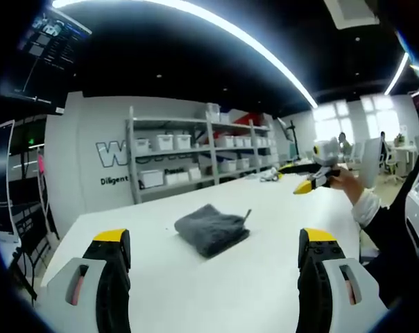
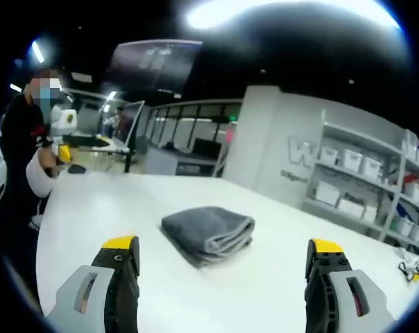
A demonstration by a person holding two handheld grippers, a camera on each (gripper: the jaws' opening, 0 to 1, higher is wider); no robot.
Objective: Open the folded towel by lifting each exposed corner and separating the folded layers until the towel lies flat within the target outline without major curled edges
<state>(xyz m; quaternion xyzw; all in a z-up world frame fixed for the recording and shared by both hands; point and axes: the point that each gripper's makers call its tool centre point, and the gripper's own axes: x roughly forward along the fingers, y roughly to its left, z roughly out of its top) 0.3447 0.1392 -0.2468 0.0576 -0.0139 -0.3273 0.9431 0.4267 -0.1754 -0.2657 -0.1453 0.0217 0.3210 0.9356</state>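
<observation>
**Towel folded, both tools standing off**

Left gripper view: the left tool [image 1: 213, 253] is hovering over the white desk [image 1: 279, 208], jaws apart and holding nothing. The grey towel [image 1: 211, 229] is lying folded straight ahead between the jaws, well apart from them. The right tool [image 1: 313, 182] is showing farther off, held in a hand.

Right gripper view: the right tool [image 2: 223, 267] is likewise gaping wide and empty. The towel [image 2: 208, 234] is lying ahead, slightly left of centre, its long axis running crosswise. Neither tool appears clearly nearer.
</observation>
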